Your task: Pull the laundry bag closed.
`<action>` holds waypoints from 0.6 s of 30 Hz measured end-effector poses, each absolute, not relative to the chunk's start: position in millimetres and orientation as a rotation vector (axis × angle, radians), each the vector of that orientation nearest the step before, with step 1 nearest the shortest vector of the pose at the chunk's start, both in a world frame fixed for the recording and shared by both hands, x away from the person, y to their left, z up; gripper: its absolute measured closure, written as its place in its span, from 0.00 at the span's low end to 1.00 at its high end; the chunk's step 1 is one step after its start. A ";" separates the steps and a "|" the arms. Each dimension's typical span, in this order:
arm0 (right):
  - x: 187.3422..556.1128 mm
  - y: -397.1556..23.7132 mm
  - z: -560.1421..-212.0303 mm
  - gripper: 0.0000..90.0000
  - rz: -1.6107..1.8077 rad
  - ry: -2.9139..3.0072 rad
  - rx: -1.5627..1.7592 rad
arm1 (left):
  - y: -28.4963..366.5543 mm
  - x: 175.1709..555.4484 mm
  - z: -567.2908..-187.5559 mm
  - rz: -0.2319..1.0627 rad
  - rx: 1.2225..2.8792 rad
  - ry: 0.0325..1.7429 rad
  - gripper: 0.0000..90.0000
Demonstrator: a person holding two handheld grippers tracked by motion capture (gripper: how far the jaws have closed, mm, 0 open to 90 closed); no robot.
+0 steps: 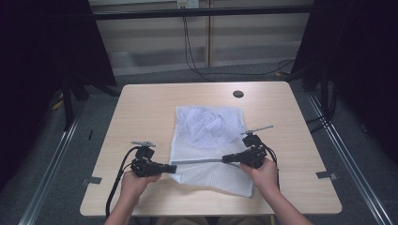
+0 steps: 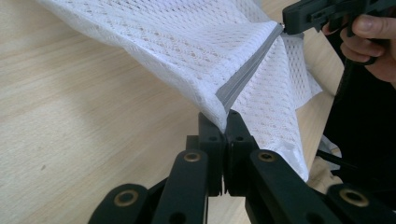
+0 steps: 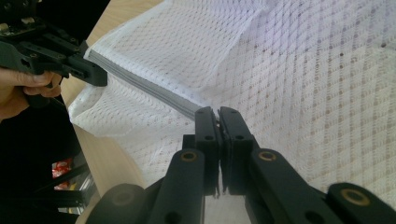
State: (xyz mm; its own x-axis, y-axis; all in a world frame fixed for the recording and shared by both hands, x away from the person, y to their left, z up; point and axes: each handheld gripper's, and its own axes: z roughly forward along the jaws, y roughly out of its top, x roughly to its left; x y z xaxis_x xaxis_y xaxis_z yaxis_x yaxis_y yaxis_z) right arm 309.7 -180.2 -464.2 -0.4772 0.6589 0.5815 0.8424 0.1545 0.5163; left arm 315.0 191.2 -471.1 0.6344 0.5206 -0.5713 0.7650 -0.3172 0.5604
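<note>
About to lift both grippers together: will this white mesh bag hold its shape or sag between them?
Likely sag: the mesh bag drapes in soft folds below the grey zipper strip, taut between the left gripper and right gripper. Probably light: thin, see-through netting. The crumpled cloth inside may slide down.

No legible text, label, brand, number or sign is seen in any view. The mesh bag [image 1: 209, 140] and the worktop [image 1: 141, 108] are unmarked. A red item at the lower left of the right gripper view [image 3: 63, 167] is too blurred to be read.
</note>
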 end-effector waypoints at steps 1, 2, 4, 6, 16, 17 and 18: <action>309.5 -180.0 -464.0 0.97 -1.220 -2.216 -1.465 | 191.2 315.2 -471.3 -0.362 1.999 1.007 0.98; 309.4 -180.0 -463.9 0.97 -1.219 -2.217 -1.464 | 190.9 315.2 -471.7 -0.359 1.999 1.012 0.98; 309.1 -180.1 -463.8 0.97 -1.217 -2.218 -1.463 | 191.3 315.4 -471.5 -0.360 1.996 1.010 0.98; 308.9 -181.0 -463.4 0.97 -1.208 -2.227 -1.471 | 192.3 315.4 -471.3 -0.352 1.997 1.013 0.98; 307.6 -188.2 -462.1 0.97 -1.215 -2.218 -1.475 | 191.9 315.4 -471.3 -0.361 1.998 1.003 0.98; 307.6 -188.7 -462.1 0.97 -1.220 -2.224 -1.474 | 191.3 315.0 -471.4 -0.366 1.994 1.006 0.98; 307.5 -188.9 -462.1 0.97 -1.221 -2.231 -1.469 | 191.5 315.3 -471.6 -0.367 1.996 1.002 0.98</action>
State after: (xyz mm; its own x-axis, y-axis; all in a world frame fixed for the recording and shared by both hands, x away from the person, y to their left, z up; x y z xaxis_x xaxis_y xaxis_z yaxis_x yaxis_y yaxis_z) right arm 307.5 -188.9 -462.1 -0.4837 0.6675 0.5661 0.8366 0.1625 0.5232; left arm 315.3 191.5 -471.6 0.6355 0.5150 -0.5753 0.7648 -0.3171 0.5609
